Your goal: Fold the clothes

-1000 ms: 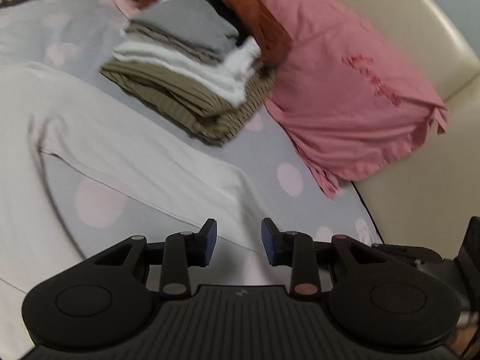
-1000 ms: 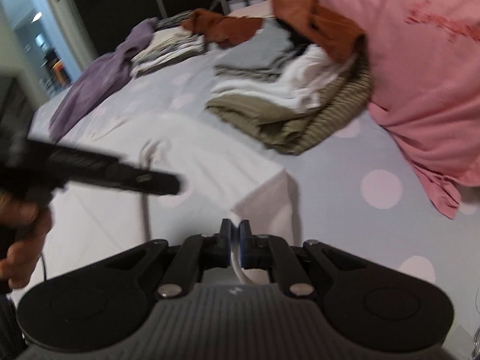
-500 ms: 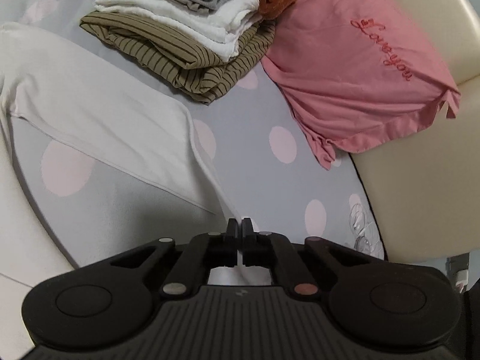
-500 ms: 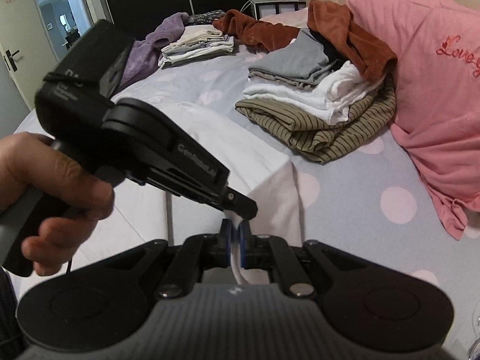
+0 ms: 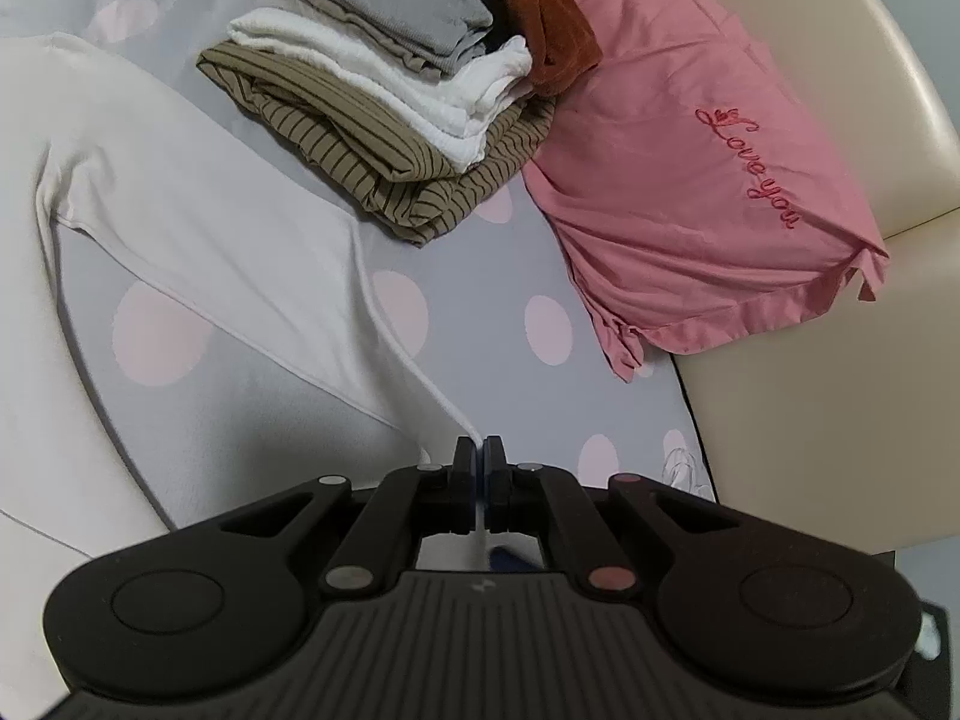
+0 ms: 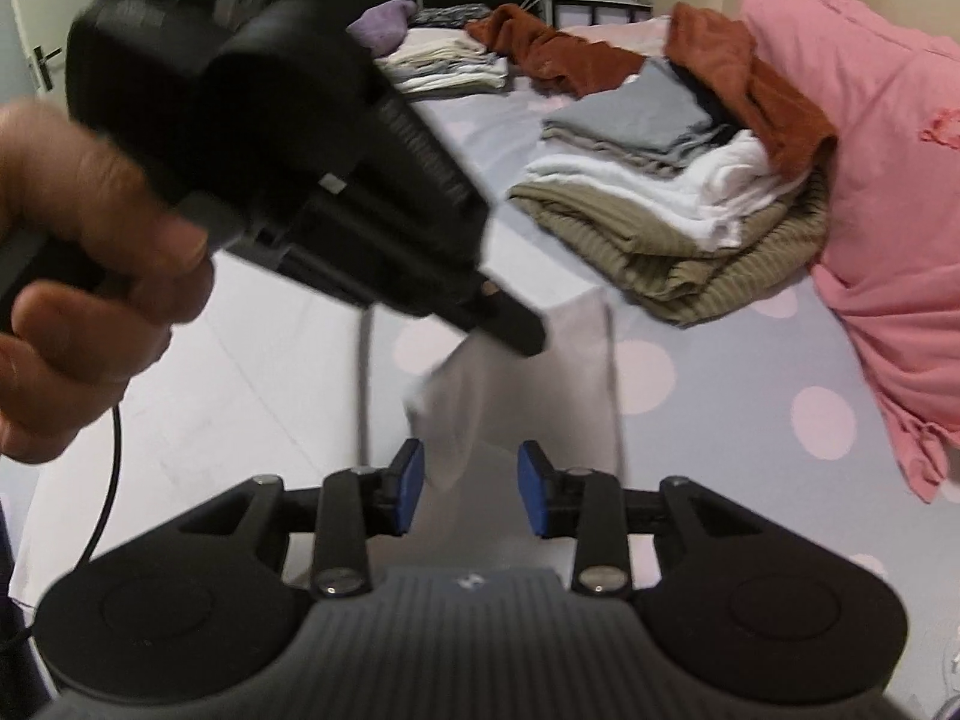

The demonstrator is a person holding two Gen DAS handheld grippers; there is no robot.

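Left gripper: its jaws are pressing together on the hem of the white garment, lifting that edge so it can be carried over for a fold.
Right gripper: its jaws are opening; a corner of the white cloth is hanging between the blue pads, and they are not pressing it, probably because the other gripper is taking over.
White garment: it is lying spread on the dotted bedsheet, to the left and near.
Folded pile: it is sitting farther on the bed, beside the pink pillow, keeping finished pieces apart.
Hand: it is holding the left gripper's handle, at the left.
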